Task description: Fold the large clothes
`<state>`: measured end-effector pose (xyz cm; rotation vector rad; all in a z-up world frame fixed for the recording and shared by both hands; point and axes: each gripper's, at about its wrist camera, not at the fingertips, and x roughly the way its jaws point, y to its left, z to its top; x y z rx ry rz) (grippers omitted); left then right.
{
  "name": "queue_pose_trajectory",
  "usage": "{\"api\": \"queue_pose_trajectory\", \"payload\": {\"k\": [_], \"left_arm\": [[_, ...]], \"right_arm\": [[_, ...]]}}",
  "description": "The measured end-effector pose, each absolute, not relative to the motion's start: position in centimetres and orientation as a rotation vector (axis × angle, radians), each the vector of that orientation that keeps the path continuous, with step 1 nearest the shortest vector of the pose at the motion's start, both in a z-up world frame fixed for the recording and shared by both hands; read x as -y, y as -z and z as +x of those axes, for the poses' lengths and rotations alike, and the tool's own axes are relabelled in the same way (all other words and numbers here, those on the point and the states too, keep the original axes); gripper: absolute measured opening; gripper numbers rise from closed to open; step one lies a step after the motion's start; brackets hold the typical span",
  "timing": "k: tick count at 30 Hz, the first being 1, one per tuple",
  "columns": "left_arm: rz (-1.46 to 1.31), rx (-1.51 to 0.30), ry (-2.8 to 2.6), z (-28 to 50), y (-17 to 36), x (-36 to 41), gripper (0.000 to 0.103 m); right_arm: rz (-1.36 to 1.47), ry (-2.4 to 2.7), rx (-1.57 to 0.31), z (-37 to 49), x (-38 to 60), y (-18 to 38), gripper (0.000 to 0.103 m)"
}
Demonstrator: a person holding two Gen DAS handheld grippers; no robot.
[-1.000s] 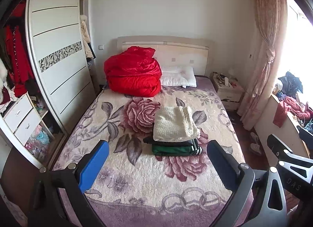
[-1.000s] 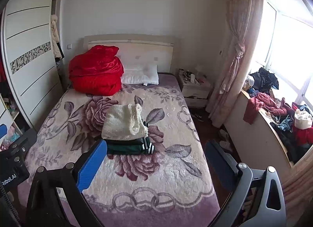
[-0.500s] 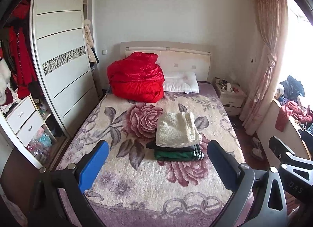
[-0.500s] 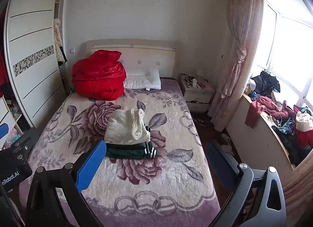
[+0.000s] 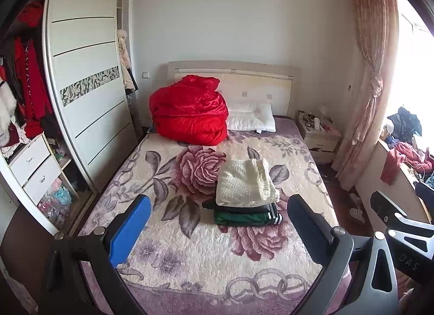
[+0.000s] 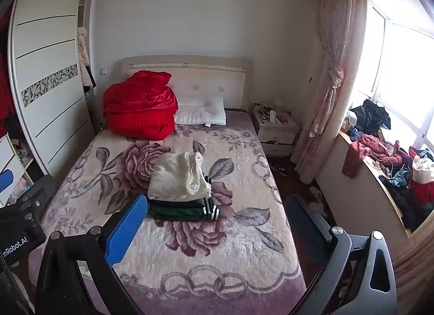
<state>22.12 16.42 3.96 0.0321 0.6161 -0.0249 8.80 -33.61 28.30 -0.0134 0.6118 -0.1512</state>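
Observation:
A stack of folded clothes lies on the middle of the bed: a cream fluffy garment (image 5: 245,186) (image 6: 179,178) on top, a dark one under it, and a green garment with white stripes (image 5: 246,218) (image 6: 184,210) at the bottom. My left gripper (image 5: 217,231) is open and empty, held back from the foot of the bed, well short of the stack. My right gripper (image 6: 214,228) is open and empty too, beside the left one. The right gripper's body (image 5: 401,231) shows at the left wrist view's right edge.
The bed has a floral rose blanket (image 5: 190,260), a bundled red quilt (image 5: 190,114) and a white pillow (image 5: 251,119) at the headboard. A wardrobe (image 5: 86,84) stands left, a nightstand (image 6: 275,133) and curtain right. Loose clothes (image 6: 385,157) pile on the window ledge.
Both grippers have pulled back and tilted up from the bed; the stack and the bed sit lower and smaller in both views. Nothing was gripped or released.

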Motion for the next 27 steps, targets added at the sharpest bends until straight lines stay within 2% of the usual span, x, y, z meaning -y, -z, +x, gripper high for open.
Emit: {"api": "queue_pose_trajectory", "payload": {"k": [27], "left_arm": [[0.034,-0.618,0.015,21.97,-3.91,-16.67,0.103]], "right_arm": [[0.002,0.152,-0.614,8.20,33.52,-28.01,0.103]]}}
